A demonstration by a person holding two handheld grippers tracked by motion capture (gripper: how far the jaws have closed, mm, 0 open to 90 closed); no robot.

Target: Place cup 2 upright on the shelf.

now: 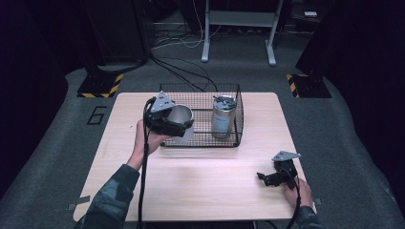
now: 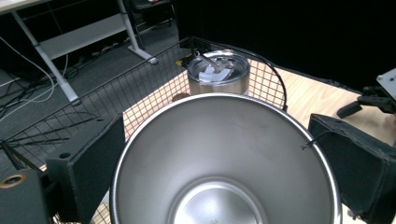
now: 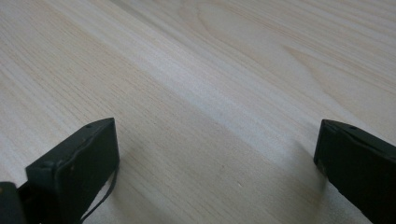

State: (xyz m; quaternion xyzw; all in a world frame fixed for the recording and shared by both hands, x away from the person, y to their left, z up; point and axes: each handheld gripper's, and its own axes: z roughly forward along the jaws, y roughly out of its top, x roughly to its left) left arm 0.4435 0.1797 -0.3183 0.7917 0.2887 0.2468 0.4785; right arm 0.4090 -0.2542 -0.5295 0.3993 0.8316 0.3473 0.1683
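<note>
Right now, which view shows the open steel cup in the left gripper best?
The left gripper view: the open steel cup sits between the jaws, its rim and inside plain. The high view shows the cup small, at the wire basket's left end, partly behind the left gripper. The right gripper view faces tabletop.

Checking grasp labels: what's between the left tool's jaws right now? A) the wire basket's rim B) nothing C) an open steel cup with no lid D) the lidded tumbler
C: in the left gripper view the left tool has its jaws on either side of the open steel cup, while the lidded tumbler stands apart in the wire basket.
</note>
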